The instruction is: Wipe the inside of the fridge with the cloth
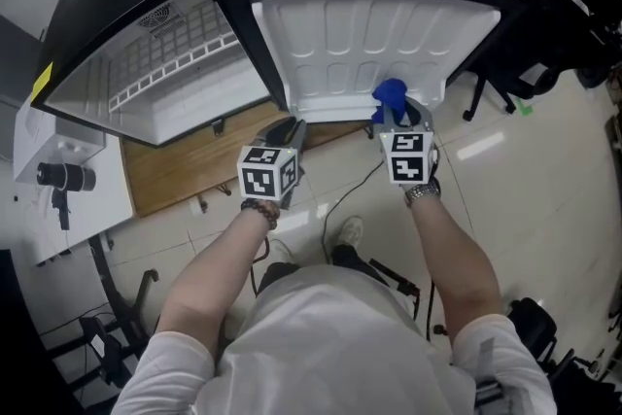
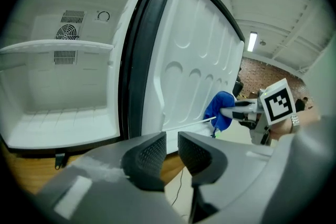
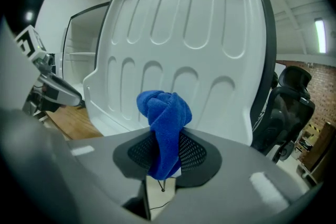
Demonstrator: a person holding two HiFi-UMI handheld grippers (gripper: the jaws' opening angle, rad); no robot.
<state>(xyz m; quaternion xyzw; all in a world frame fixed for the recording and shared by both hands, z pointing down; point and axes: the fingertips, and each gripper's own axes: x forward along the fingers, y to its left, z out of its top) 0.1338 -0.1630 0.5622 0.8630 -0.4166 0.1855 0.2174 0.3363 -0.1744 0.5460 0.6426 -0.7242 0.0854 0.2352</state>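
A small black fridge stands open, its white inside [image 1: 165,63] at the left and its white door liner [image 1: 369,44] straight ahead. My right gripper [image 1: 398,117] is shut on a bunched blue cloth [image 1: 391,97], which sits just in front of the liner's lower edge. In the right gripper view the cloth [image 3: 164,113] stands up between the pads, with the door liner [image 3: 199,44] close behind. My left gripper [image 1: 287,133] hangs near the door's hinge edge. Its jaws [image 2: 171,147] stand a narrow gap apart and hold nothing. The cloth [image 2: 219,107] also shows in the left gripper view.
The fridge rests on a wooden board [image 1: 185,160]. A black office chair [image 1: 554,34] stands right of the door, and a white table with a camera [image 1: 63,175] is at the left. A cable [image 1: 340,199] runs across the tiled floor near my feet.
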